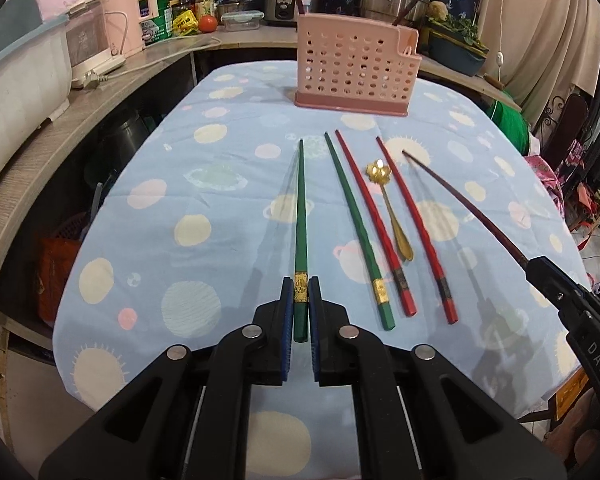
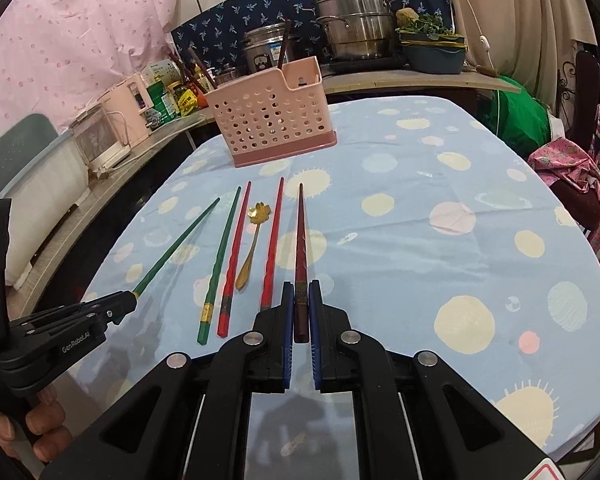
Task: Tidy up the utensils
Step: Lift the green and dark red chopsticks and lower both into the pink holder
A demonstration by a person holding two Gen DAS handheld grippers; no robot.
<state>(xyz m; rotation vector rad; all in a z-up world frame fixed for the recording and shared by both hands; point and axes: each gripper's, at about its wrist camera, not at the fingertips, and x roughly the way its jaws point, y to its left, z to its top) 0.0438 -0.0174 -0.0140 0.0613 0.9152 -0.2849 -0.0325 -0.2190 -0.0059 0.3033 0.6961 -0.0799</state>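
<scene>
Blue cloth dotted with pale circles and planets covers the desk [image 1: 148, 168], and the utensils lie on it in a loose row. Each hand holds a claw, and each claw is pinched on one chopstick near its thick end.

From the left wrist view, the left claw [image 1: 301, 300] has its blue pads pressed against the sides of a green chopstick [image 1: 300, 216] at its gold band; the stick runs straight ahead, its tip pointing toward the pink holder [image 1: 352, 68]. Its shadow falls apart from it on the cloth, so it appears raised off the surface.

From the right wrist view, the right claw [image 2: 301, 304] grips a dark maroon chopstick [image 2: 301, 240] the same way, with the butt end showing between the pads and the tip aimed away.

Between the two held sticks, lying flat on the cloth, are a second green chopstick [image 1: 358, 224], two red chopsticks [image 1: 374, 220] [image 1: 418, 228], and a small gold spoon [image 1: 392, 208] with a flower-shaped bowl, which sits between the red pair.

The perforated pink holder stands upright at the far end of the desk, well apart from the row, with dark stick ends rising out of it.

In the right wrist view, fingers [image 2: 44, 428] of the left hand wrap the left claw's handle.
</scene>
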